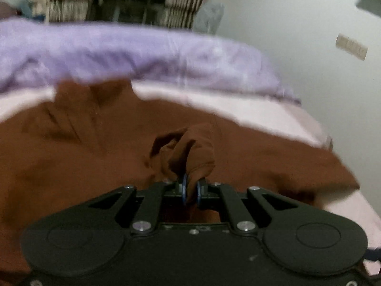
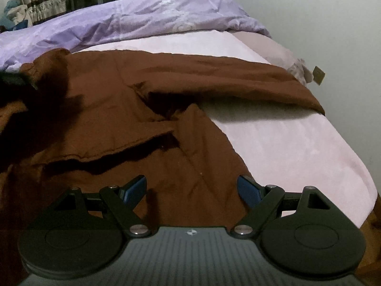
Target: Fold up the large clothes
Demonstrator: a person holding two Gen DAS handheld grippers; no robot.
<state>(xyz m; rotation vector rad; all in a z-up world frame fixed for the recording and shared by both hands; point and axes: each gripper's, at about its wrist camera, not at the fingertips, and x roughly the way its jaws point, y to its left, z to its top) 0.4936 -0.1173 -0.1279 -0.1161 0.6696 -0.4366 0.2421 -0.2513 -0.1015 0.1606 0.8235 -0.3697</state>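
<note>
Brown garment (image 2: 100, 109): large, rumpled, spread across pink bed sheet (image 2: 297, 147); one part reaches the right edge, a bunched fold raised.

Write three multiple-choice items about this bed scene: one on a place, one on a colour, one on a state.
1. Where does the brown garment lie?
A. on the pink sheet
B. on a chair
C. on the floor

2. What colour is the quilt behind it?
A. green
B. lilac
C. black

3. How do the left tongs stand?
A. wide open
B. out of view
C. shut on a fold of the garment

Key: 1 A, the sheet shows beside and under it; 2 B, pale purple in both views; 3 C, brown cloth is pinched between the blue pads, while the right tongs gape empty.
</note>
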